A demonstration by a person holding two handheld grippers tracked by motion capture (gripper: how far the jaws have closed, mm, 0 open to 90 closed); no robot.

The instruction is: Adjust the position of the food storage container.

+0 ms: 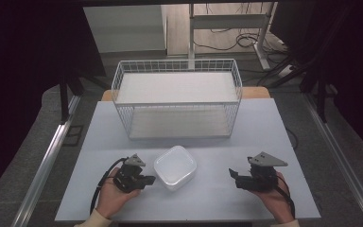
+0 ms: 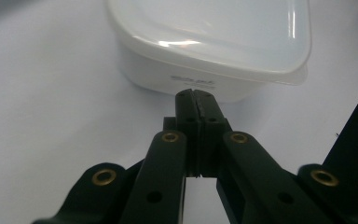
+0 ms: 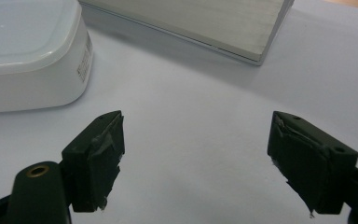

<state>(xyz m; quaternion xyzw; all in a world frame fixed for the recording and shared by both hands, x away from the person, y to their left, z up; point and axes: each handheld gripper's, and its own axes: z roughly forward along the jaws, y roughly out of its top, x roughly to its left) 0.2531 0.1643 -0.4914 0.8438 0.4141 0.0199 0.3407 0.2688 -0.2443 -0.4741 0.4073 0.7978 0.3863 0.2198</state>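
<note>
A white lidded plastic container [image 1: 175, 167] sits on the pale table near its front middle. My left gripper [image 1: 150, 180] rests just left of it, jaws pressed shut with nothing between them; in the left gripper view the tips [image 2: 196, 97] almost touch the container's side wall [image 2: 168, 70] below the lid rim. My right gripper [image 1: 233, 174] lies to the container's right, apart from it, jaws wide open over bare table [image 3: 198, 140]. The container [image 3: 28, 51] shows at the upper left of the right gripper view.
A white wire basket rack [image 1: 177, 97] with two flat shelves stands across the back middle of the table; its base board [image 3: 200, 23] shows in the right gripper view. Table edges lie close at the front. Desk legs and cables stand behind the table.
</note>
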